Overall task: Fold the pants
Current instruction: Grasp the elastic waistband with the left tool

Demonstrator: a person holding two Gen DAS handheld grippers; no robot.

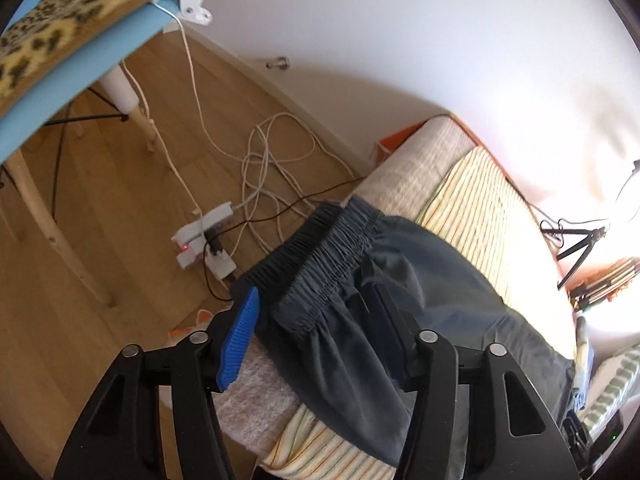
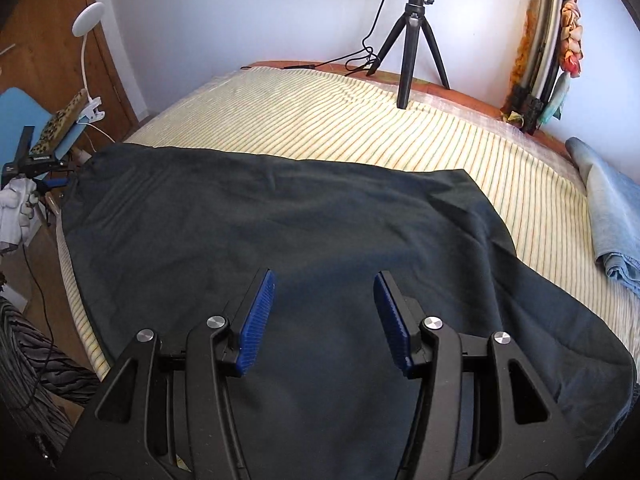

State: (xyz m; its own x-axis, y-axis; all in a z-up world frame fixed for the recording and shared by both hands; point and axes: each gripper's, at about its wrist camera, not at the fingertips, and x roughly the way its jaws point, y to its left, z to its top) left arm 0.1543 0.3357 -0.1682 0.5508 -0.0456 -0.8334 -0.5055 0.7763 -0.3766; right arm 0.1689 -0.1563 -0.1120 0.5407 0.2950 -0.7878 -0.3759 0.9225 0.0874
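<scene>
1. Pants [image 1: 360,280] are lying dark and spread across the striped sheet [image 2: 360,128] of the bed, and we are working them from both ends.
2. We are straddling the gathered elastic waistband [image 1: 328,240] with the left gripper [image 1: 316,328]; its jaws are standing apart with the fabric bunched between them, one blue pad [image 1: 238,340] clear of the cloth, the other sunk in a fold, so we cannot tell whether it is pressing.
3. We are hovering the right gripper [image 2: 324,320] over the broad flat cloth, its jaws apart and nothing between them.
4. Beyond the waistband, we are seeing the bed's edge, then a power strip [image 1: 204,240] and tangled cables on the wooden floor.
5. Past the pants, a tripod [image 2: 414,40] is standing on the bed, with folded denim [image 2: 612,208] at the right.
</scene>
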